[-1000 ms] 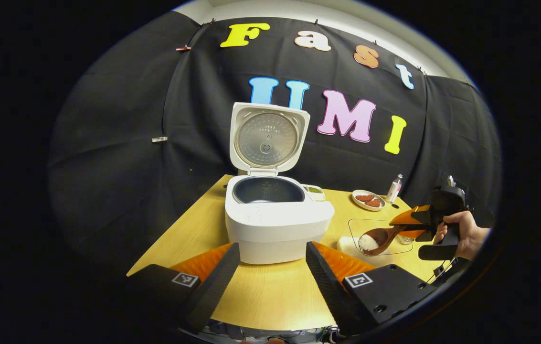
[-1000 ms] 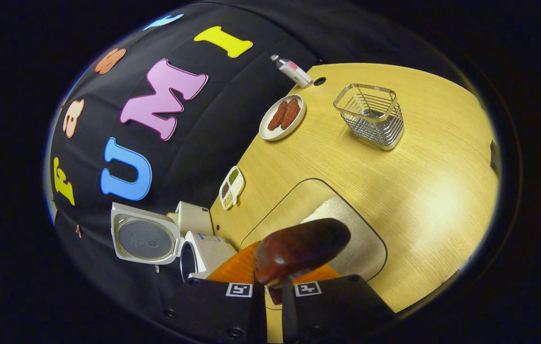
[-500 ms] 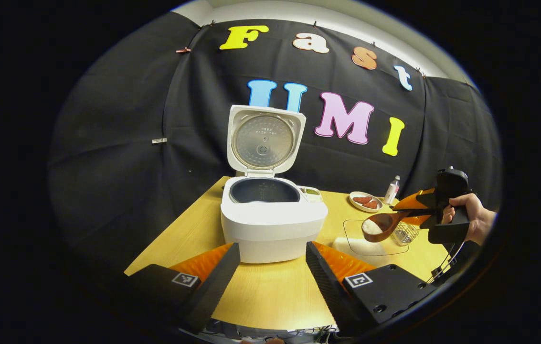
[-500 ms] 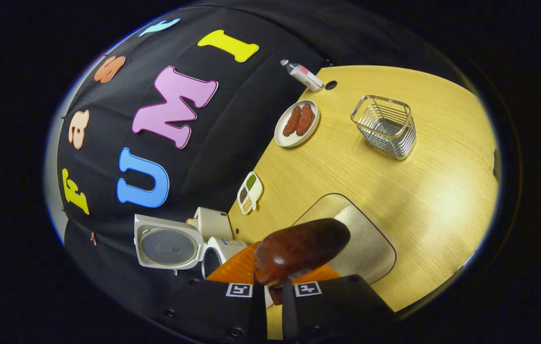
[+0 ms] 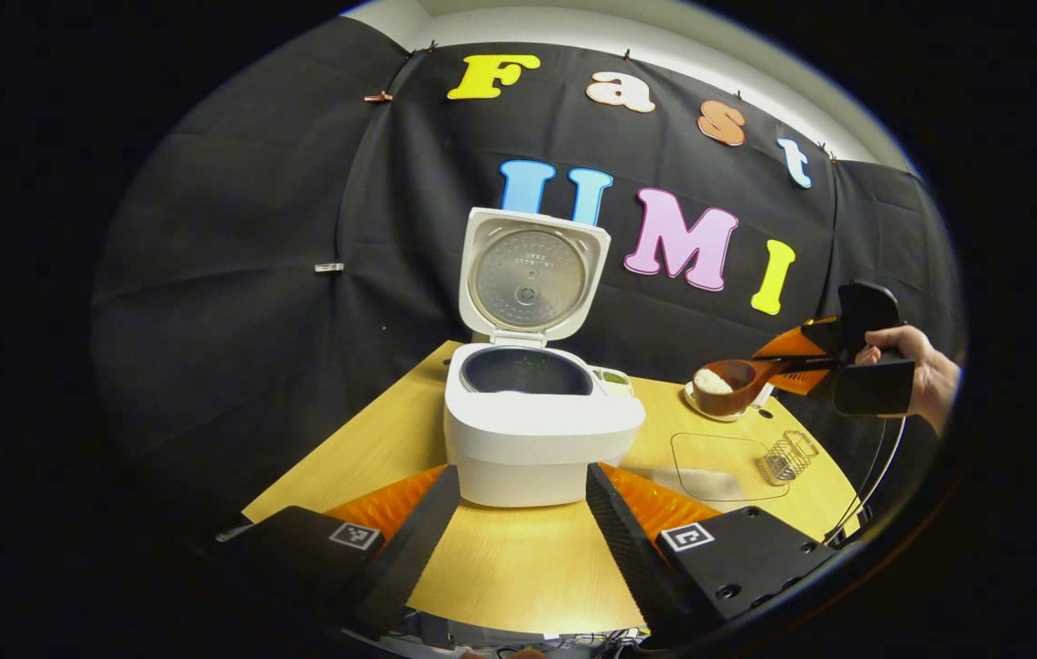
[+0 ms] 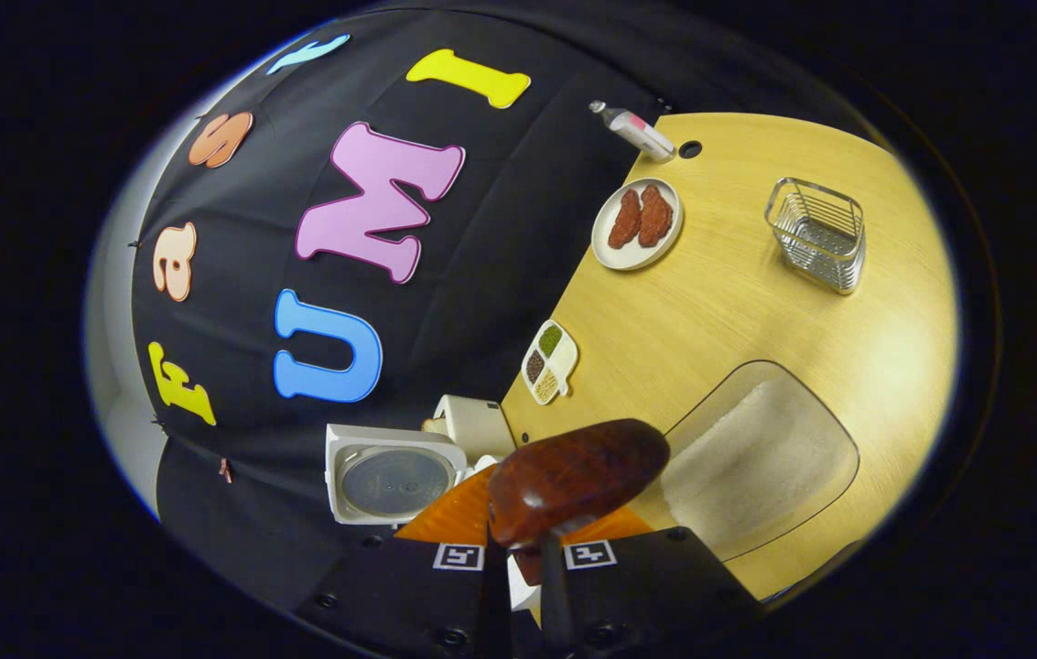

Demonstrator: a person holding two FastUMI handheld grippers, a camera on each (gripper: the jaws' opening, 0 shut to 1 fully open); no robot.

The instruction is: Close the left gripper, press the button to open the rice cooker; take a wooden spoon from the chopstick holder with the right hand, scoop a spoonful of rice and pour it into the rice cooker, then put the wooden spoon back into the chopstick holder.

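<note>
The white rice cooker (image 5: 532, 435) stands in the middle of the table with its lid (image 5: 532, 279) raised and its dark pot (image 5: 525, 371) bare. My left gripper (image 5: 518, 531) is open just in front of it, holding nothing. To the right, my right gripper (image 5: 788, 364) is shut on the handle of the wooden spoon (image 5: 733, 383), held high and level with white rice (image 5: 710, 378) in its bowl. In the right gripper view the spoon's rounded back (image 6: 577, 476) sits above my right gripper (image 6: 523, 558). Below lie the glass rice tray (image 6: 756, 453) and the cooker's lid (image 6: 394, 476).
A wire chopstick holder (image 6: 818, 233) stands at the table's far right, also seen as the holder (image 5: 788, 455) beside the glass tray (image 5: 729, 467). A plate of brown pieces (image 6: 637, 222), a small divided dish (image 6: 550, 361) and a bottle (image 6: 635, 131) sit along the wall.
My right gripper has lifted the rice-filled spoon up out of the glass tray and well above the table. The left gripper has stayed open in front of the cooker.
</note>
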